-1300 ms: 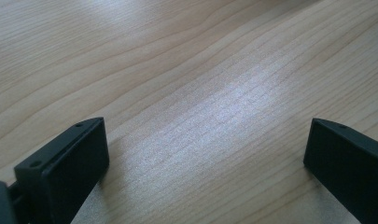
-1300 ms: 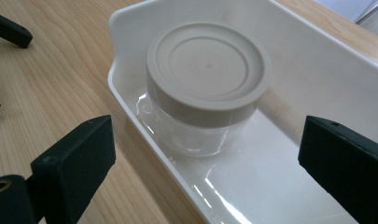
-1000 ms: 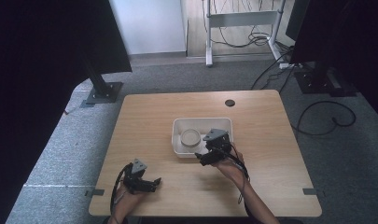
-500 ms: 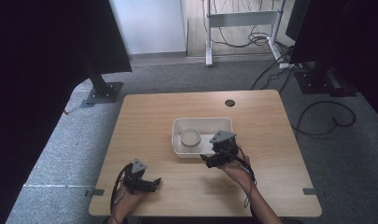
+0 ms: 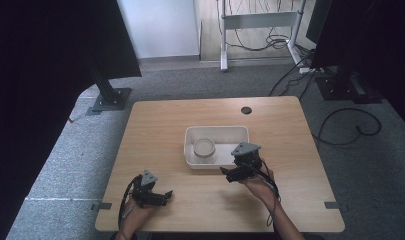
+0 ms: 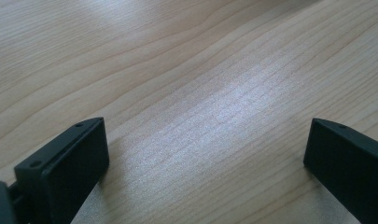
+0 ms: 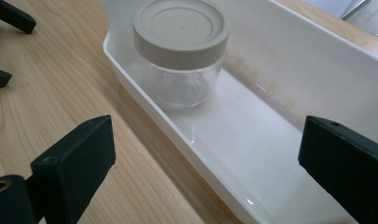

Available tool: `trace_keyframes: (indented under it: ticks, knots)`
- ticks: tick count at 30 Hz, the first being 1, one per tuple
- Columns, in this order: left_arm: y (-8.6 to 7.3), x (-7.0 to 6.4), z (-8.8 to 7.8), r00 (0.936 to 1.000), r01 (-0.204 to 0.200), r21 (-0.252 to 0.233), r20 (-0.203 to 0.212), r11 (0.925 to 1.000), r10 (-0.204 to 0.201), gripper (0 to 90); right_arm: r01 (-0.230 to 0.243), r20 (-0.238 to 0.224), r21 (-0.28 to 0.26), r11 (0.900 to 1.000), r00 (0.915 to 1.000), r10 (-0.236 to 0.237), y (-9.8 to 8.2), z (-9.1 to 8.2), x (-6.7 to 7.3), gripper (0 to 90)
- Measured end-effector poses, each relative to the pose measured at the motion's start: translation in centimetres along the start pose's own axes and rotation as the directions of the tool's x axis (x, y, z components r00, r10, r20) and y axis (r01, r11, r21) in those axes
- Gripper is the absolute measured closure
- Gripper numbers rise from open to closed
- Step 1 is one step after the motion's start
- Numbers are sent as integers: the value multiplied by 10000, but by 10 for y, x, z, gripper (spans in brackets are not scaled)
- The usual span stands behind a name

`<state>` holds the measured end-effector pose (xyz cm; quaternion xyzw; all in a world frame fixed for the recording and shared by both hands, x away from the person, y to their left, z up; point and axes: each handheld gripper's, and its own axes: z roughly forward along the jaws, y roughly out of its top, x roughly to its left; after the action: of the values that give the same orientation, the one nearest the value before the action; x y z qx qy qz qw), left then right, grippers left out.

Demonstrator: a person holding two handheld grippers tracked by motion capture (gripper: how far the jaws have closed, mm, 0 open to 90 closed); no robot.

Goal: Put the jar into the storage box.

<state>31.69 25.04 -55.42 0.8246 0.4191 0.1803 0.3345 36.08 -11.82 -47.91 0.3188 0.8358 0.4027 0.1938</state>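
Observation:
A clear glass jar with a beige lid stands upright in the left part of a white tray at the middle of the wooden table. My right gripper hovers just off the tray's near right corner. It is open with nothing between its jaws, and the tray's near wall and bare floor lie in front of it. My left gripper rests low near the table's front left. It stands open over bare wood.
The wooden table has a round cable hole at the back. Black stands and cables are on the grey carpet around it. The left gripper's black jaws appear far off in the right gripper view.
My right gripper has drawn back a little from the tray, toward the near edge and the right. The left gripper has stayed where it was.

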Motion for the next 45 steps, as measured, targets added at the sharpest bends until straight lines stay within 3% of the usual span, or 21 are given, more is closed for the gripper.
trace_keyframes:
  ticks: [26, 45]
  knots:
    - [0, 0, 0, 10000, -7, 7, 0, 10000, 7, 0, -65, 325, -101, 9999, 9994, 69, -24, -27, -8, 63]
    - [0, 0, 0, 10000, -10, 6, -1, 10000, 10, 0, -595, 691, -50, 9982, 9958, 598, -49, -48, -17, 54]
